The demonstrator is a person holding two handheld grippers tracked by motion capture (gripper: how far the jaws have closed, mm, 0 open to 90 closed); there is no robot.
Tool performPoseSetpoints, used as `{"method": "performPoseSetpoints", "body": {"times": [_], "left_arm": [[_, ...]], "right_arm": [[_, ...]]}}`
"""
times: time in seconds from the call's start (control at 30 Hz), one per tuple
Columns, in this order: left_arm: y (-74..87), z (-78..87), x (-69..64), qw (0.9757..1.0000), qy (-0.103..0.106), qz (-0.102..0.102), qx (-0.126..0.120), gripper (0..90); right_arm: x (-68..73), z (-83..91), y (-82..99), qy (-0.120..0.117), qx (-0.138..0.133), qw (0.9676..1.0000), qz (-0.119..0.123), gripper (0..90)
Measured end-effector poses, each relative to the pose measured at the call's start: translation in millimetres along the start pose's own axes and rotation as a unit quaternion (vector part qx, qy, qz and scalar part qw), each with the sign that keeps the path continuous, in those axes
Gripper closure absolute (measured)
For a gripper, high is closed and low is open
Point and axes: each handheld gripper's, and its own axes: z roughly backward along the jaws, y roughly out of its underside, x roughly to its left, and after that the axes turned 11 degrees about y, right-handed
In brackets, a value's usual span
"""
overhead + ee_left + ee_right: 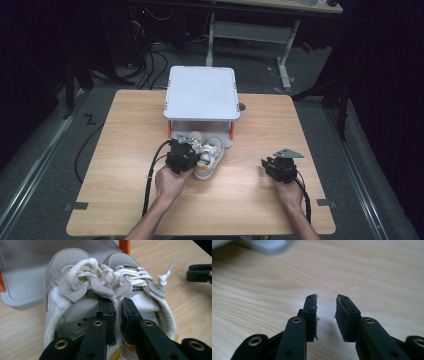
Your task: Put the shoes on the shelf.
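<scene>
Two white sneakers [206, 159] with knotted cream laces sit side by side near the middle of the wooden counter [120, 150], their toes pushed under the front of a white shelf stand [202, 93] with orange posts. One jaw of the left gripper [117, 312] reaches into each shoe, so the pair is pinched by the touching inner collars, with the jaws closed tight on them. Toward the right edge of the counter, the right gripper [326, 305] hovers over bare wood with a narrow gap between its jaws and nothing in it.
</scene>
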Motion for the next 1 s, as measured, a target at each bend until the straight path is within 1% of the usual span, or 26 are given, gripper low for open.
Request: {"method": "performPoseSetpoints", "body": {"times": [0.03,0.1,0.17,0.2,0.23,0.3,0.33,0.37,0.4,0.43,0.47,0.5,0.53,0.63,0.67,0.7,0.73,0.77,0.8,0.83,0.9,0.97,1.0], "left_arm": [[0.0,0.0,0.0,1.0000,0.000,0.000,0.000,82.4],[-3.6,-1.8,2.4,1.0000,-0.003,0.002,-0.008,82.4],[-6.3,-3.8,5.6,0.9998,-0.003,0.009,-0.018,82.4],[-7.9,-5.4,6.8,0.9997,-0.006,0.011,-0.020,82.3],[-9.3,-7.3,7.7,0.9997,-0.010,0.010,-0.022,82.3],[-11.6,-11.8,9.6,0.9994,-0.019,0.008,-0.029,82.3],[-14.2,-15.2,12.3,0.9992,-0.022,0.011,-0.033,82.3],[-14.2,-15.2,12.3,0.9992,-0.022,0.011,-0.033,82.3],[-15.7,-17.0,13.1,0.9991,-0.022,0.013,-0.035,82.3],[-16.9,-18.4,13.7,0.9990,-0.023,0.013,-0.036,82.3],[-17.7,-19.8,14.2,0.9990,-0.024,0.012,-0.037,82.3],[-18.6,-21.2,14.2,0.9989,-0.028,0.010,-0.037,82.3],[-19.4,-22.5,14.5,0.9988,-0.031,0.009,-0.038,82.3],[-21.0,-26.7,16.6,0.9982,-0.039,0.012,-0.044,82.2],[-21.1,-28.5,18.5,0.9979,-0.040,0.016,-0.048,81.9],[-21.1,-29.8,19.7,0.9977,-0.042,0.019,-0.050,81.9],[-21.3,-32.2,21.5,0.9973,-0.045,0.023,-0.053,81.9],[-21.4,-33.4,22.5,0.9972,-0.048,0.024,-0.053,81.9],[-21.4,-37.2,24.4,0.9966,-0.054,0.027,-0.057,81.8],[-21.4,-37.2,24.4,0.9966,-0.054,0.027,-0.057,81.8],[-21.7,-40.5,27.1,0.9962,-0.060,0.028,-0.057,81.8],[-21.9,-42.4,28.8,0.9960,-0.063,0.030,-0.056,81.6],[-22.0,-44.3,29.8,0.9957,-0.065,0.032,-0.057,81.5]], "right_arm": [[0.0,0.0,0.0,0.000,0.000,1.0000,0.000,70.5],[1.7,4.6,-7.6,-0.009,-0.011,0.9999,0.002,71.1],[3.8,9.8,-17.6,-0.025,-0.024,0.9994,-0.001,72.1],[6.9,14.2,-29.4,-0.044,-0.035,0.9984,-0.001,73.2],[6.9,14.2,-29.4,-0.044,-0.035,0.9984,-0.001,73.2],[10.4,18.4,-41.8,-0.061,-0.046,0.9971,-0.001,73.4],[13.7,22.6,-54.4,-0.073,-0.060,0.9956,0.000,73.2],[13.7,22.6,-54.4,-0.073,-0.060,0.9956,0.000,73.2],[15.3,24.6,-60.6,-0.079,-0.064,0.9948,0.000,73.2],[18.4,28.5,-72.4,-0.088,-0.074,0.9933,0.000,73.1],[18.4,28.5,-72.4,-0.088,-0.074,0.9933,0.000,73.1],[21.5,32.7,-84.2,-0.097,-0.084,0.9917,0.001,73.1],[21.5,32.7,-84.2,-0.097,-0.084,0.9917,0.001,73.1],[26.3,39.6,-102.2,-0.108,-0.099,0.9892,0.002,73.1],[29.7,43.7,-116.7,-0.113,-0.107,0.9878,0.007,73.0],[29.7,43.7,-116.7,-0.113,-0.107,0.9878,0.007,73.0],[33.0,45.2,-130.1,-0.119,-0.111,0.9865,0.015,73.4],[33.0,45.2,-130.1,-0.119,-0.111,0.9865,0.015,73.4],[36.8,44.7,-141.4,-0.118,-0.113,0.9863,0.022,74.2],[36.8,44.7,-141.4,-0.118,-0.113,0.9863,0.022,74.2],[41.6,41.8,-153.3,-0.120,-0.113,0.9860,0.024,74.8],[47.5,36.2,-164.7,-0.114,-0.112,0.9868,0.027,75.5],[48.7,34.7,-166.8,-0.111,-0.114,0.9868,0.028,75.6]]}}
